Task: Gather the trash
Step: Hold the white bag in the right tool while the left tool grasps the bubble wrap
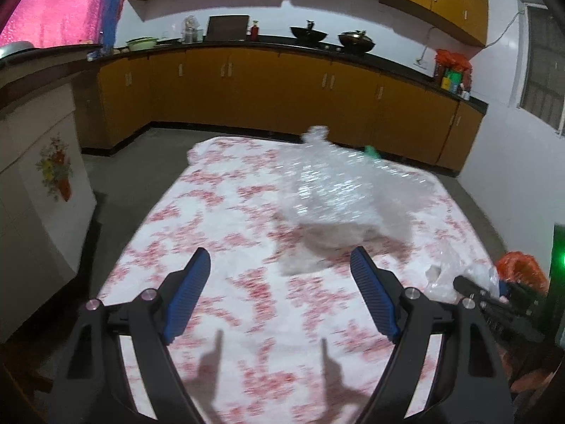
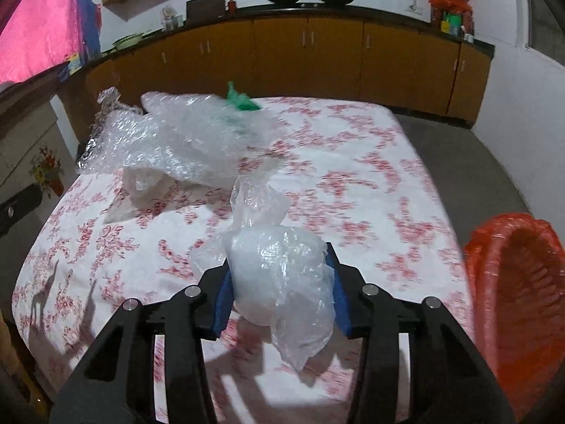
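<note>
Clutching a crumpled wad of clear plastic [image 2: 279, 275], the right gripper [image 2: 279, 282] has its blue pads pressed against both flanks of the wad, near the right edge of the floral-covered table [image 2: 370, 162]. The coming move, as I judge it, turns on the orange bin [image 2: 519, 282]: it stands just off that right edge, to the right of the loaded jaws and close by, so the wad need only swing sideways and over its rim. The wad's long axis runs roughly along the fingers, its loose tail hanging below them.

The left gripper [image 1: 280, 268] stands wide apart with nothing between its pads, pointing toward the far end of the table. Ahead of it, slightly right, lies the large sheet of bubble wrap [image 1: 335, 190], heaped toward the far edge with a white piece [image 1: 310, 254] under its near side. A green scrap [image 2: 240, 100] shows behind the heap; motion blur leaves it unclear whether the two touch. The left hand is plainly the nearer to the heap.
</note>
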Tool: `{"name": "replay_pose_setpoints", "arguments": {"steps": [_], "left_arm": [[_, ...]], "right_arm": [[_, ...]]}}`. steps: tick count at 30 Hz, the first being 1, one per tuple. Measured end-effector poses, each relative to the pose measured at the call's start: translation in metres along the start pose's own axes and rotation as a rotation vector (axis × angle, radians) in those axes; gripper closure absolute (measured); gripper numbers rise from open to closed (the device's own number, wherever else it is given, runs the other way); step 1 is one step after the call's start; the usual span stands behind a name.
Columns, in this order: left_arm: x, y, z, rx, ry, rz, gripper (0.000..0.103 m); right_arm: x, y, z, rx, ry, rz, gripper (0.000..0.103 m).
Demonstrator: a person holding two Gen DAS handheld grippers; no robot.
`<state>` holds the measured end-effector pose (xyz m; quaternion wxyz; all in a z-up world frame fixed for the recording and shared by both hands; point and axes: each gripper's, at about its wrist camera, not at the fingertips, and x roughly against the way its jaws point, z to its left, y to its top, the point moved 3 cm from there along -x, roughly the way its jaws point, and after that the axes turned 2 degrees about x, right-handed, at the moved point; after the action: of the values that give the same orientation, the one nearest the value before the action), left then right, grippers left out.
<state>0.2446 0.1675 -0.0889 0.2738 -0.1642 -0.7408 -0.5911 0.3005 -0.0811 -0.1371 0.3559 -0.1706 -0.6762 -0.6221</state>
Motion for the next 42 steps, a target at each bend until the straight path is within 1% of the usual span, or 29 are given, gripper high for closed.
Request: {"name": "replay_pose_setpoints", "arguments": {"steps": [3, 10, 11, 13, 16, 18, 20, 22, 23, 24, 25, 27, 28, 31, 36, 42], "left_arm": [[-0.007, 0.012, -0.026, 0.001, -0.063, 0.009, 0.023], [-0.034, 0.038, -0.086, -0.031, -0.13, 0.016, 0.024], [-0.039, 0.04, -0.092, -0.037, -0.133, 0.022, 0.025], [-0.055, 0.045, -0.108, -0.049, -0.147, 0.054, 0.031], [-0.073, 0.051, -0.119, -0.035, -0.155, 0.09, 0.035], [-0.085, 0.054, -0.126, -0.031, -0.149, 0.115, 0.038], [-0.097, 0.055, -0.132, -0.034, -0.144, 0.143, 0.044], [-0.108, 0.054, -0.137, -0.031, -0.137, 0.176, 0.055], [-0.113, 0.052, -0.138, -0.026, -0.138, 0.19, 0.059], [-0.117, 0.051, -0.137, -0.018, -0.142, 0.203, 0.07], [-0.12, 0.05, -0.138, -0.008, -0.149, 0.213, 0.083], [-0.122, 0.047, -0.137, -0.001, -0.163, 0.218, 0.094], [-0.121, 0.046, -0.138, -0.006, -0.163, 0.211, 0.098], [-0.111, 0.044, -0.137, -0.037, -0.161, 0.174, 0.099], [-0.087, 0.047, -0.131, -0.059, -0.179, 0.127, 0.099], [-0.053, 0.05, -0.123, -0.071, -0.208, 0.093, 0.1]], "right_arm": [[0.012, -0.002, -0.015, -0.014, -0.025, -0.02, 0.056], [0.033, -0.007, -0.04, -0.012, -0.076, -0.056, 0.056], [0.034, -0.008, -0.043, -0.012, -0.081, -0.059, 0.056], [0.038, -0.009, -0.05, -0.013, -0.089, -0.064, 0.056], [0.039, -0.011, -0.057, -0.016, -0.099, -0.066, 0.056], [0.039, -0.013, -0.063, -0.022, -0.104, -0.066, 0.056], [0.039, -0.014, -0.067, -0.03, -0.105, -0.065, 0.056], [0.04, -0.016, -0.07, -0.037, -0.106, -0.066, 0.056], [0.04, -0.017, -0.072, -0.039, -0.105, -0.066, 0.056], [0.041, -0.017, -0.072, -0.04, -0.105, -0.067, 0.056], [0.041, -0.018, -0.073, -0.039, -0.105, -0.069, 0.056], [0.041, -0.019, -0.073, -0.038, -0.105, -0.07, 0.056], [0.041, -0.019, -0.073, -0.038, -0.105, -0.071, 0.056], [0.042, -0.02, -0.073, -0.037, -0.105, -0.073, 0.056], [0.049, -0.02, -0.071, -0.038, -0.103, -0.083, 0.056], [0.068, -0.015, -0.068, -0.034, -0.105, -0.118, 0.056]]}}
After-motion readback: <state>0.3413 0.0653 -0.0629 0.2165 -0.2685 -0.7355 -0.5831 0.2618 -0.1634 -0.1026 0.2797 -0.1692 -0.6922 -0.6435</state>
